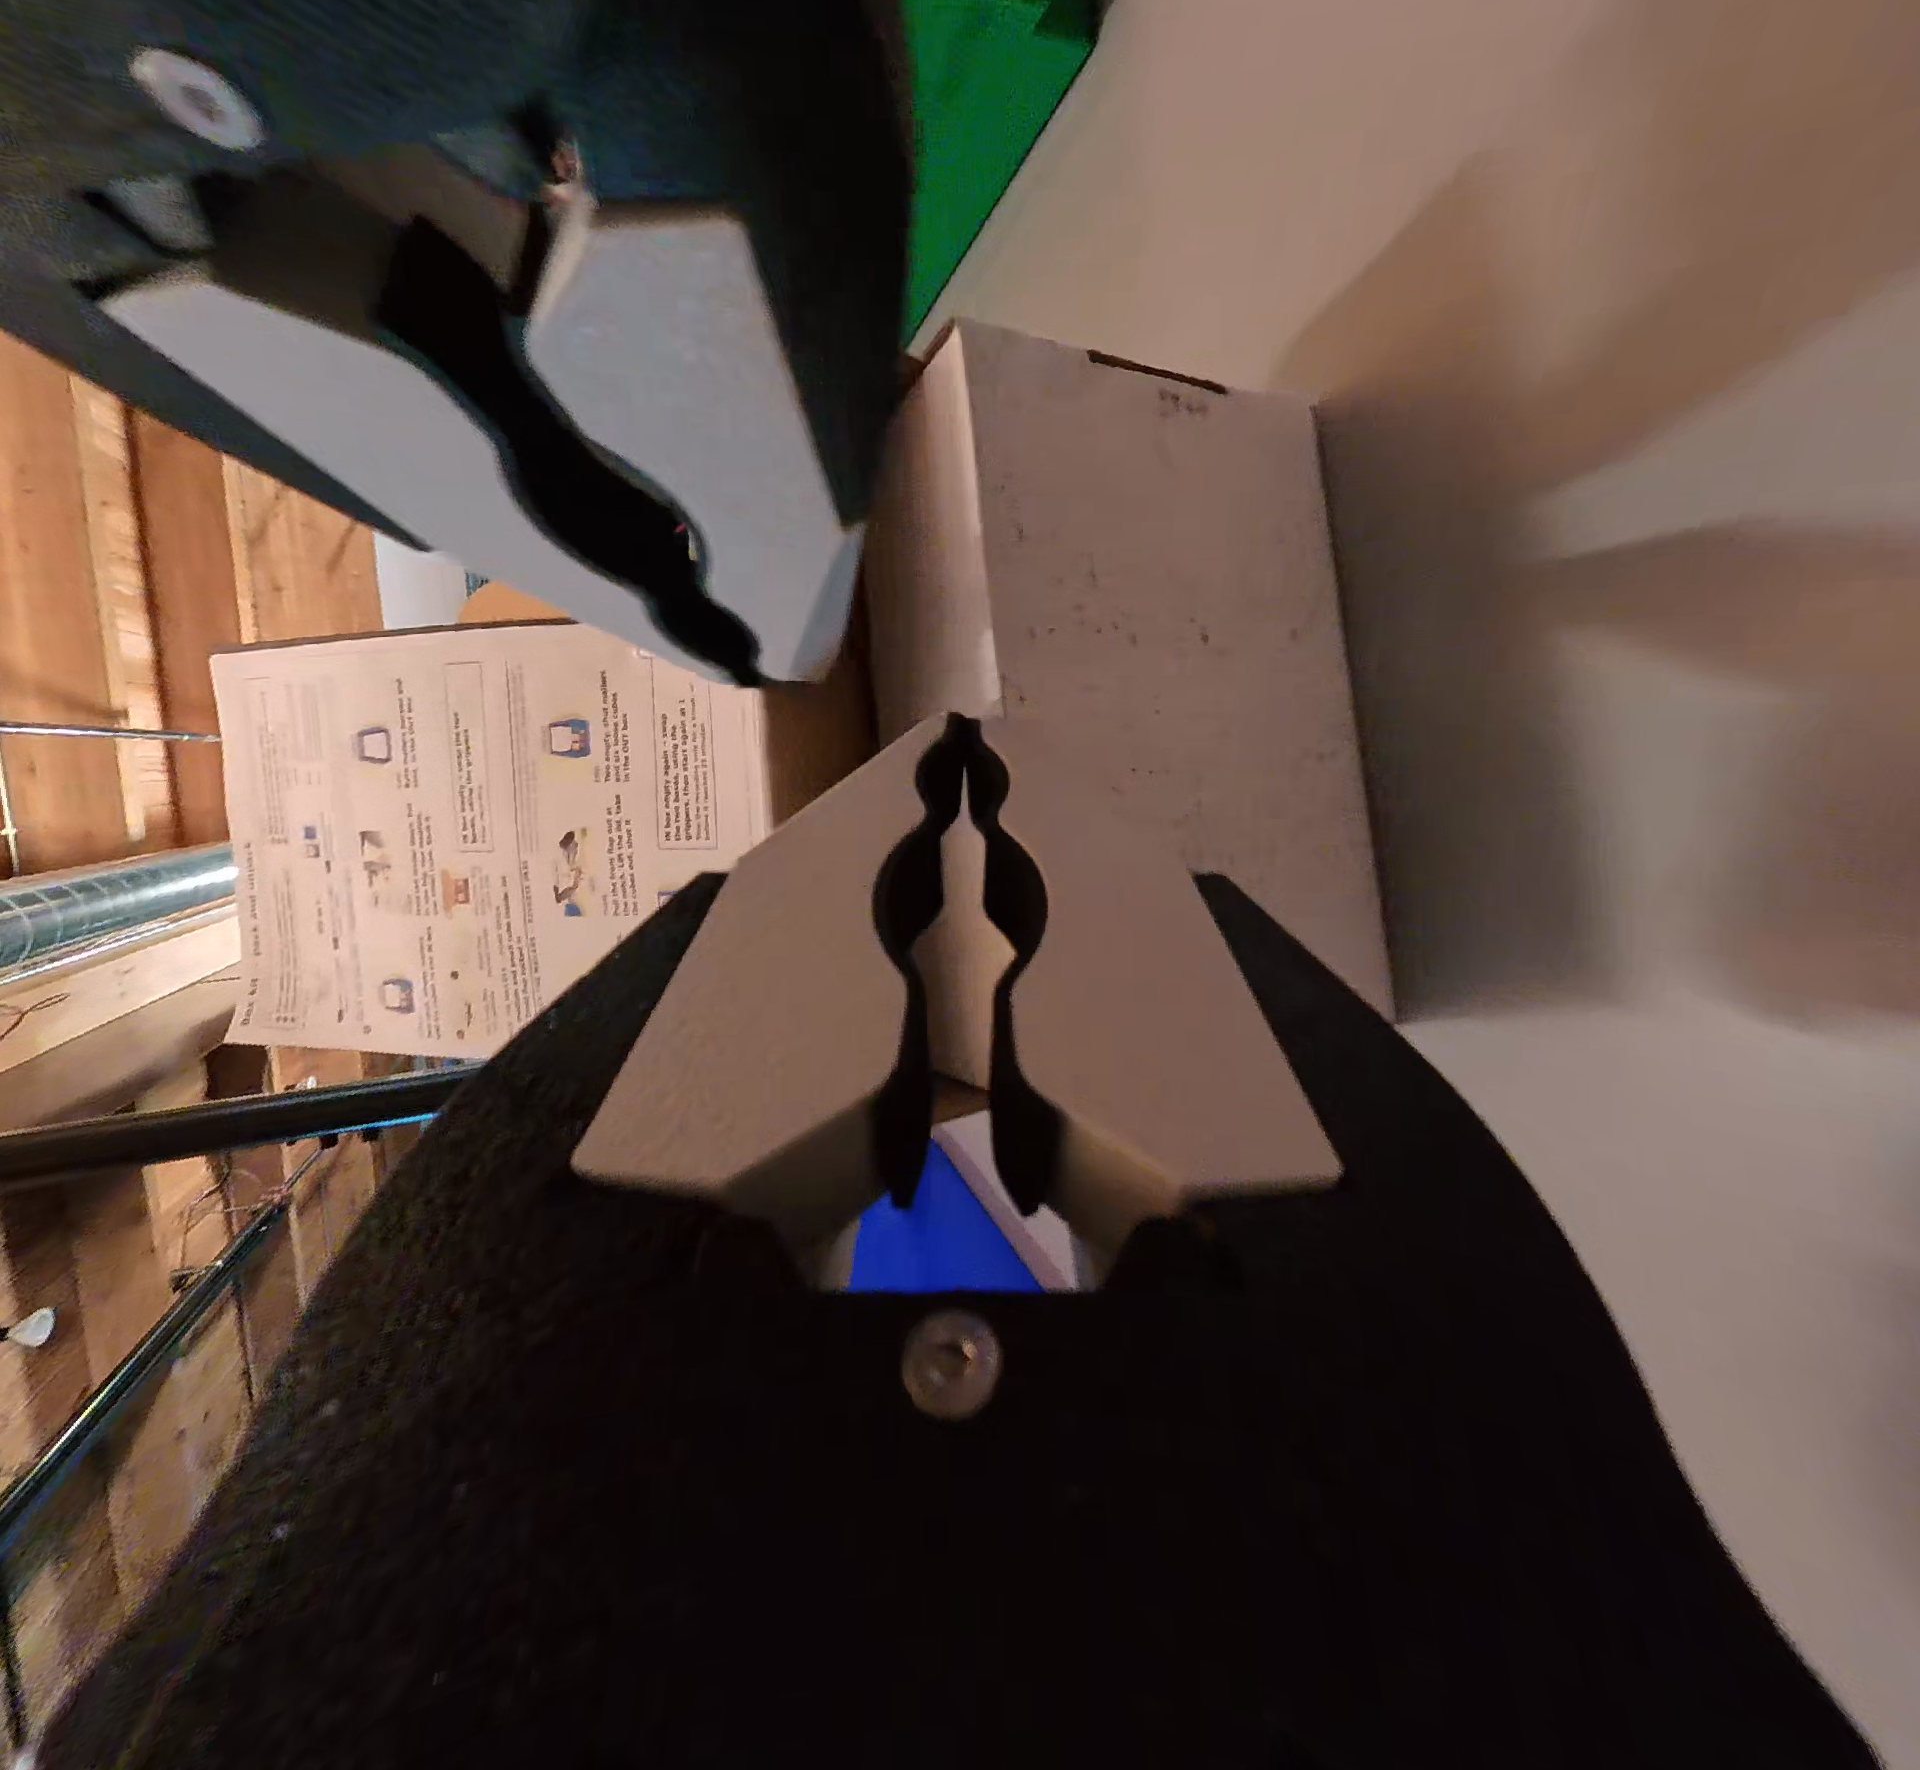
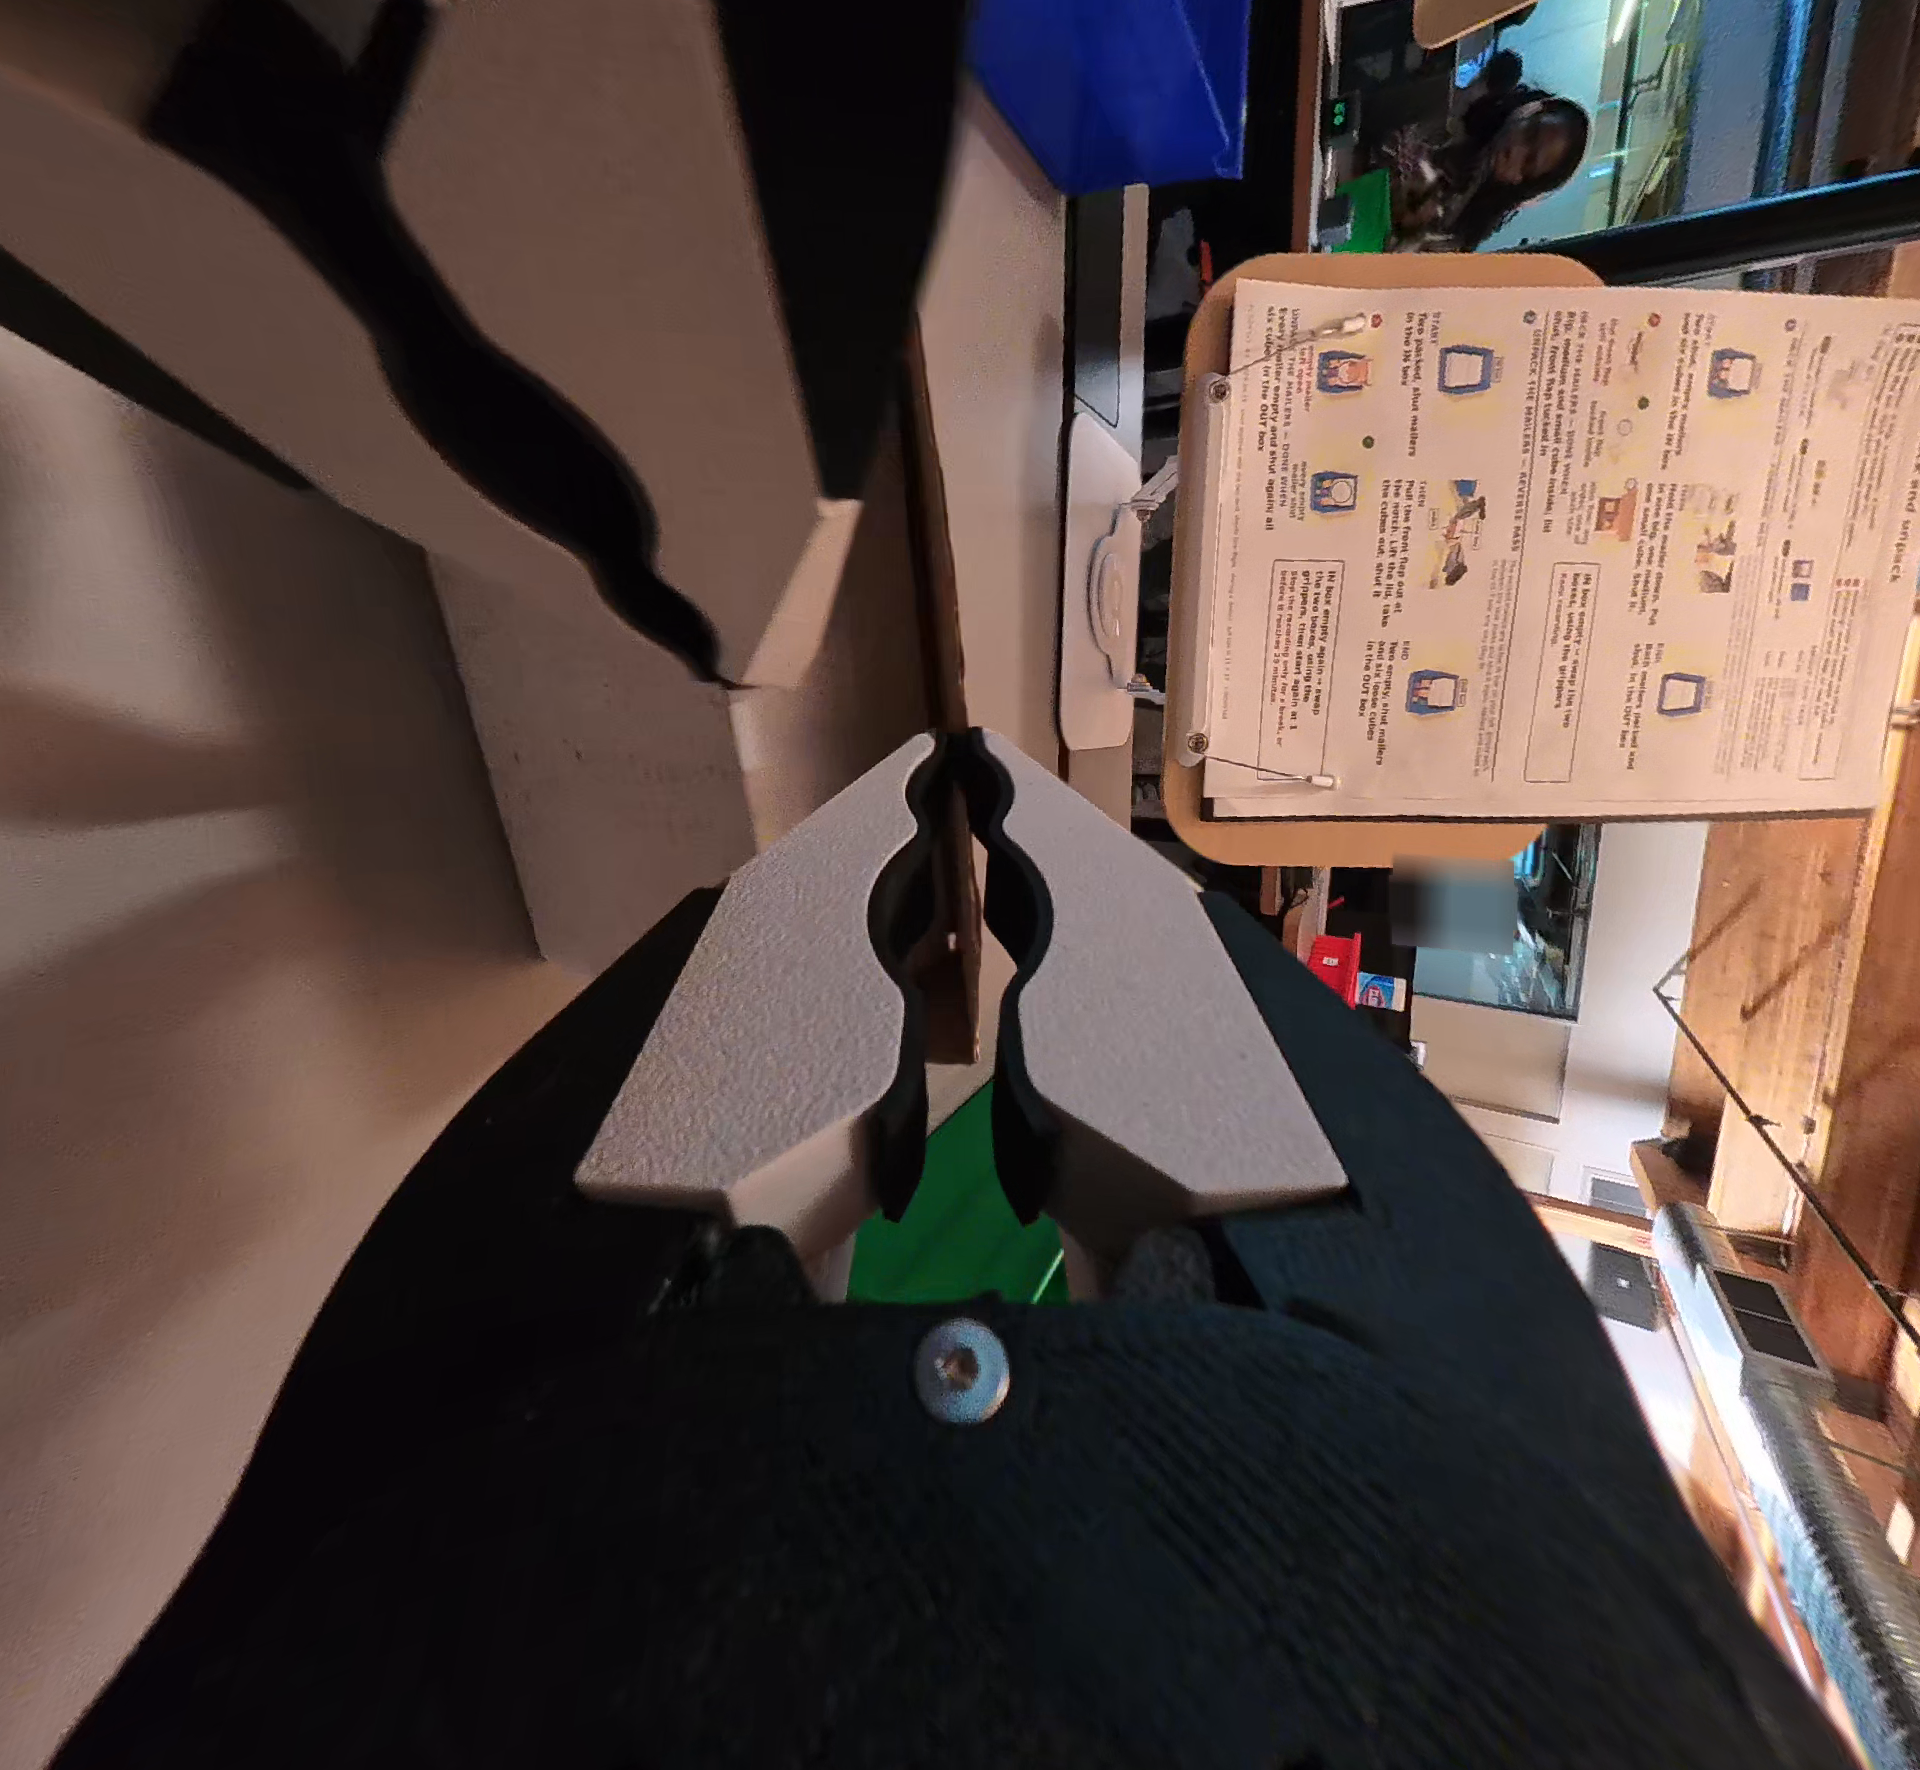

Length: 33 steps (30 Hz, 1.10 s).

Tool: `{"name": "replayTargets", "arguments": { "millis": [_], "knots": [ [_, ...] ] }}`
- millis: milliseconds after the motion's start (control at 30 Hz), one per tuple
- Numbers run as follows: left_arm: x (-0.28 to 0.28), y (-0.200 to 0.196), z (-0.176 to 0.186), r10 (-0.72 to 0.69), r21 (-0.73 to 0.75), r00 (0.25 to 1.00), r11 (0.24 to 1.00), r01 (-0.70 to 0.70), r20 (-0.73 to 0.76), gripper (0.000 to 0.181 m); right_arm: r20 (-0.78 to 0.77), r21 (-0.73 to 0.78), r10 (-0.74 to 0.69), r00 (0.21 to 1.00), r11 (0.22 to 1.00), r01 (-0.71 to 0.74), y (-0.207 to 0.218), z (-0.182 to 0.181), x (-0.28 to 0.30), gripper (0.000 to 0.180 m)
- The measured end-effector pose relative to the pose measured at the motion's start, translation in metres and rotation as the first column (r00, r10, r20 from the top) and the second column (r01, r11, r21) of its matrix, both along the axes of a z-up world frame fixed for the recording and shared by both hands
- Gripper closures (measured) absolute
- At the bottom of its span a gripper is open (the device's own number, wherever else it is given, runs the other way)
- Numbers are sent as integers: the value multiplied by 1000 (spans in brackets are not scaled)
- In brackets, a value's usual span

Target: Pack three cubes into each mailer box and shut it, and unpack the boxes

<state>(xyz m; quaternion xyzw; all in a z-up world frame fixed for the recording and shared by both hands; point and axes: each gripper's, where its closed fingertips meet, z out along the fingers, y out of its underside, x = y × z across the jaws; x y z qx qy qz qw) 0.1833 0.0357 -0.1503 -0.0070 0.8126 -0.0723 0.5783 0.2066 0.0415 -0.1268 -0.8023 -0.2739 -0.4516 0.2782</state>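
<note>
We find the left claw (image 1: pixel 964 733) closed on the white mailer box (image 1: pixel 1164 640) at its near edge. The right claw (image 2: pixel 951 746) grips the brown flap (image 2: pixel 940 577) edge-on, running straight ahead between the tips.

We see our right tool (image 2: pixel 961 754) pinching a thin brown cardboard flap (image 2: pixel 940 577) edge-on, with the left tool (image 2: pixel 717 671) closed just beside it.
</note>
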Motion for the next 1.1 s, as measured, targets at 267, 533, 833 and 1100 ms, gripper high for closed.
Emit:
{"name": "replayTargets", "arguments": {
  "millis": [267,533,833,1100],
  "knots": [
    [-5,-7,-30,-57,45,998,997,57,5,181,-113,-10,2,994,1000,-3,-5,23,22,180],
    [21,13,-11,62,-179,998,982,-55,31,181,-177,-22,19,984,999,-24,5,16,18,179],
    [53,24,-51,151,-274,982,945,-177,-113,181,-187,-106,-31,982,994,11,17,45,37,180],
    [53,28,-55,153,-276,967,939,-206,-203,181,-142,-109,-96,985,991,80,44,41,155,172]
  ]
}}
